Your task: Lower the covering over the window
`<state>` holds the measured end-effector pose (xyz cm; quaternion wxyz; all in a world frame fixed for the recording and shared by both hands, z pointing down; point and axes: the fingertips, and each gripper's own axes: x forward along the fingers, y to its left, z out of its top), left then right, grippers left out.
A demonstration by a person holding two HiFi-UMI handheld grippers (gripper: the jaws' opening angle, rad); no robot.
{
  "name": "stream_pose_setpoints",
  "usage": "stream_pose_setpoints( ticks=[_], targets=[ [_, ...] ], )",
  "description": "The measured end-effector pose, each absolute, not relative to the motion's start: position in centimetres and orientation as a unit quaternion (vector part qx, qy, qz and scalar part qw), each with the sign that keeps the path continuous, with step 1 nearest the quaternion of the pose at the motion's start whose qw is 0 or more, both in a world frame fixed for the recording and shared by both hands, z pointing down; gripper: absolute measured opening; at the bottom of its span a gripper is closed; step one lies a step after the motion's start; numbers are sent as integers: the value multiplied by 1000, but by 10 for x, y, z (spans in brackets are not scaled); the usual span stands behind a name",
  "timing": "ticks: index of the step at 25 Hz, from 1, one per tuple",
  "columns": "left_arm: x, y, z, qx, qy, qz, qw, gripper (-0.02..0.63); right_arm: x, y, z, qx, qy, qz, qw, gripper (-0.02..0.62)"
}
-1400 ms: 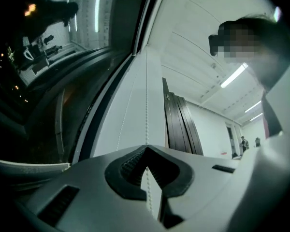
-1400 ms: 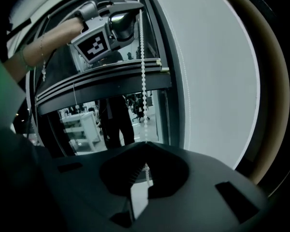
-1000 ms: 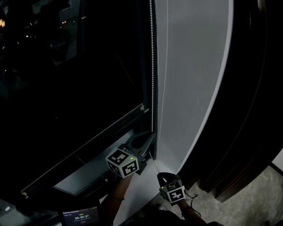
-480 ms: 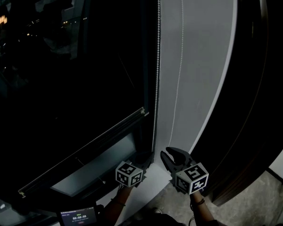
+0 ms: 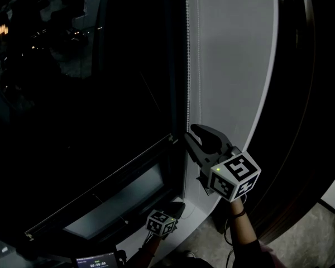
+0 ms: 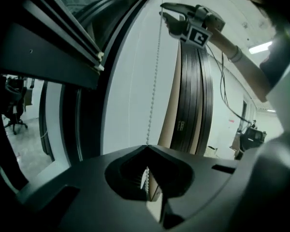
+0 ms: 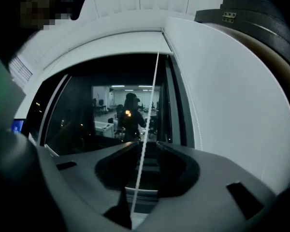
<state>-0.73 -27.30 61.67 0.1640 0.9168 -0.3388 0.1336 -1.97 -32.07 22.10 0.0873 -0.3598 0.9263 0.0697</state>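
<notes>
I hold the left gripper [image 5: 177, 207] low at the bottom centre of the head view, clamped tight on the white bead chain [image 5: 188, 66]. Its own view shows the jaw tips meeting on the beads, so as I judge it the loop cannot slip back while my other hand is off it. The right gripper [image 5: 190, 132] sits higher, right of centre against the pale curved wall panel [image 5: 234, 66]. Its jaws have just been opening and now stand wide. The chain runs straight up between them without either pad pressing it, lined up for a fresh grip further up the strand. The dark window covering [image 5: 100, 94] fills the left of the frame, and its grey bottom bar [image 5: 100, 186] slants across the lower left. A paler strip beneath the bar looks uncovered, so I reckon the task is well along but not finished. Next the right gripper needs to close squarely on the beads before the left lets go, otherwise the thin chain could slide through.
</notes>
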Motion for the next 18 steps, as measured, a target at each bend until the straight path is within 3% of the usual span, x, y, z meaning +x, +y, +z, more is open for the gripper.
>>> stream_pose_setpoints(
  ticks=[5, 8, 13, 18],
  targets=[
    [-13, -258, 645, 907, -342, 138, 203, 2, -32, -318, 215, -349, 930, 74, 88, 98],
    [-5, -256, 642, 913, -328, 154, 185, 2, -31, -320, 220, -364, 923, 72, 100, 23],
    [-17, -260, 642, 908, -342, 129, 206, 2, -18, -318, 218, -360, 920, 26, 155, 20],
    [-24, -261, 636, 915, -337, 131, 181, 2, -9, -316, 218, -364, 914, 24, 178, 18]
  ],
)
